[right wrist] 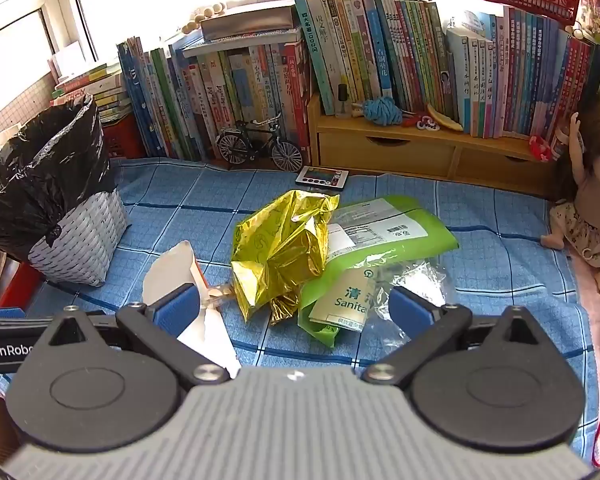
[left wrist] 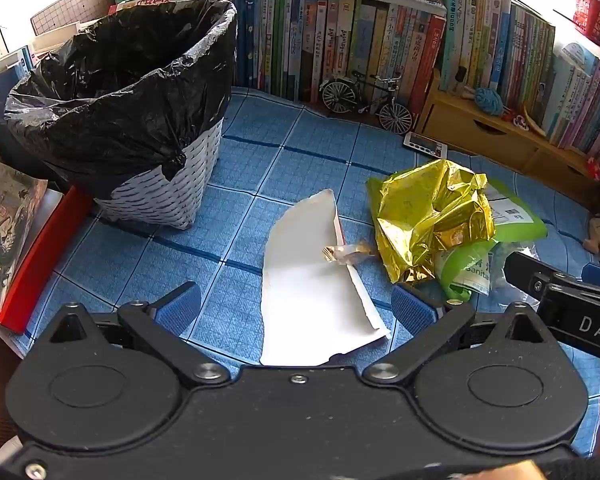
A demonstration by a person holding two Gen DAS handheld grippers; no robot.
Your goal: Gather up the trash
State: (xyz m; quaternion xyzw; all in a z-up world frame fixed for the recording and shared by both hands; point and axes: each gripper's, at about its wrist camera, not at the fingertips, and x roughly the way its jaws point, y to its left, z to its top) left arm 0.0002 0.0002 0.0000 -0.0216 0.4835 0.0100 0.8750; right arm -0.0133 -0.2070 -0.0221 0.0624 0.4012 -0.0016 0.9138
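Blue checked cloth [left wrist: 260,148] covers the counter, bearing torn white paper [left wrist: 312,276], crumpled gold foil [left wrist: 428,216], a green packet [right wrist: 404,236] and clear film [right wrist: 416,280]. Left tongs [left wrist: 296,300] stand wide over the paper, gripping nothing. Right tongs [right wrist: 294,300] stand wide near the foil and packet, empty; the black-lined bin [left wrist: 140,120] sits at left.
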